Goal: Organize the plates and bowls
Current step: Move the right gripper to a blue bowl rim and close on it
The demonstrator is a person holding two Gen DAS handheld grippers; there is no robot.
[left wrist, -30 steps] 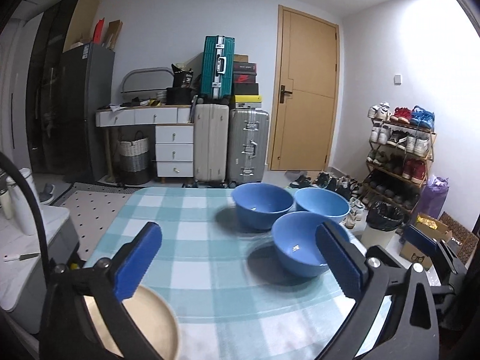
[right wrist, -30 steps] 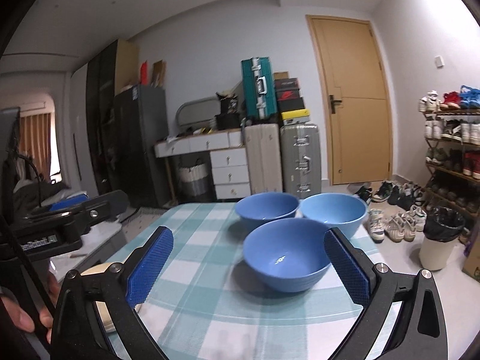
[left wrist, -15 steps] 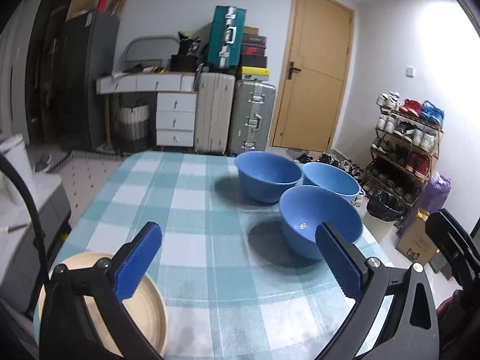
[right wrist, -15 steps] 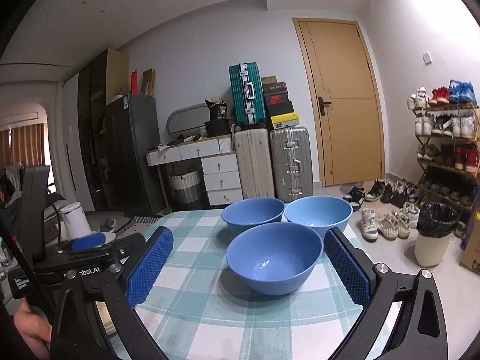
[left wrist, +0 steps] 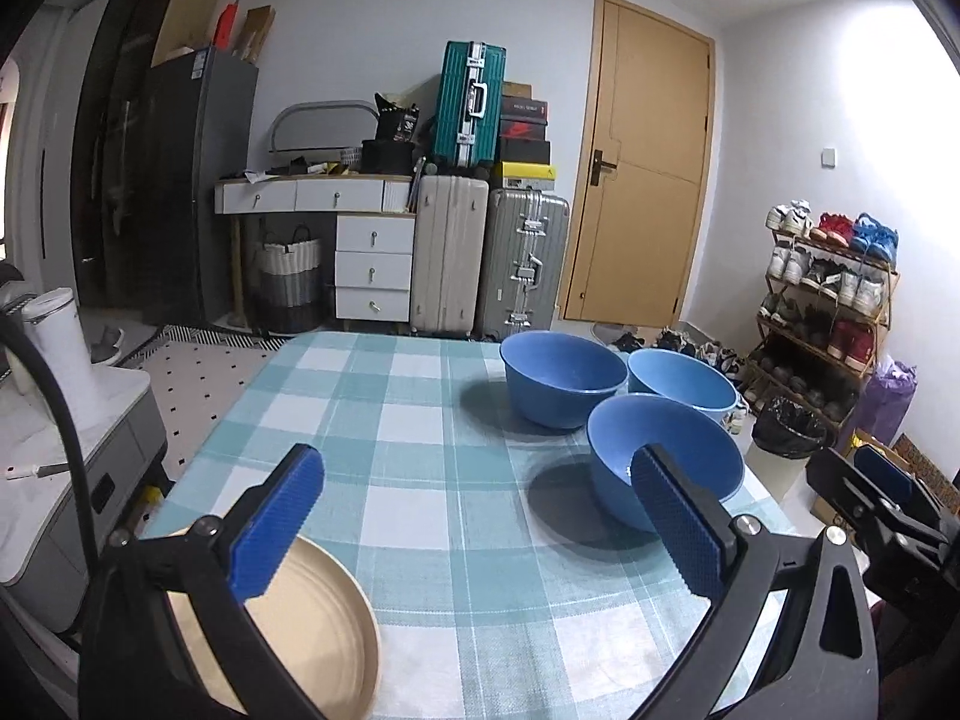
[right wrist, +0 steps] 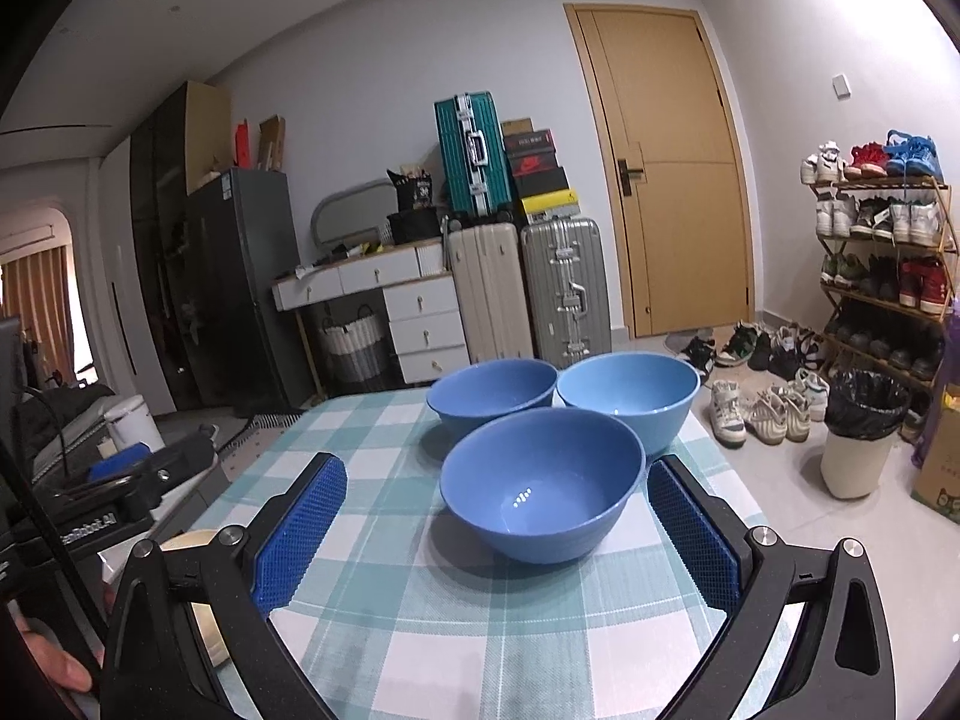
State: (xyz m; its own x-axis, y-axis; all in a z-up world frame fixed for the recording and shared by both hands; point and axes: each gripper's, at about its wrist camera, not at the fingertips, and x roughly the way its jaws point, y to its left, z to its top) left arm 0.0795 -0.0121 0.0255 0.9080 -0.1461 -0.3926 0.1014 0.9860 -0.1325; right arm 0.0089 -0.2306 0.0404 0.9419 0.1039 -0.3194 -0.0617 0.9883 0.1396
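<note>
Three blue bowls stand in a cluster at the far right of the checked tablecloth [left wrist: 414, 480]: a near bowl [right wrist: 543, 483], a far left bowl [right wrist: 495, 387] and a lighter far right bowl [right wrist: 630, 390]. A beige plate [left wrist: 312, 630] lies at the table's near left corner, partly under my left finger. My left gripper [left wrist: 474, 516] hovers open above the table, with the near bowl [left wrist: 666, 456] behind its right pad. My right gripper [right wrist: 495, 534] is open, its pads on either side of the near bowl and short of it, holding nothing.
Beyond the table stand suitcases [left wrist: 486, 258], white drawers [left wrist: 372, 267], a dark fridge [left wrist: 192, 180] and a wooden door [left wrist: 642, 180]. A shoe rack [left wrist: 822, 312] and a bin [right wrist: 858, 432] stand right of the table. A white side unit [left wrist: 72, 420] is at the left.
The left gripper's view dipped toward the table half a second ago and has risen back. The right gripper has lowered toward the near bowl. Both stay open; bowls and plate are unmoved.
</note>
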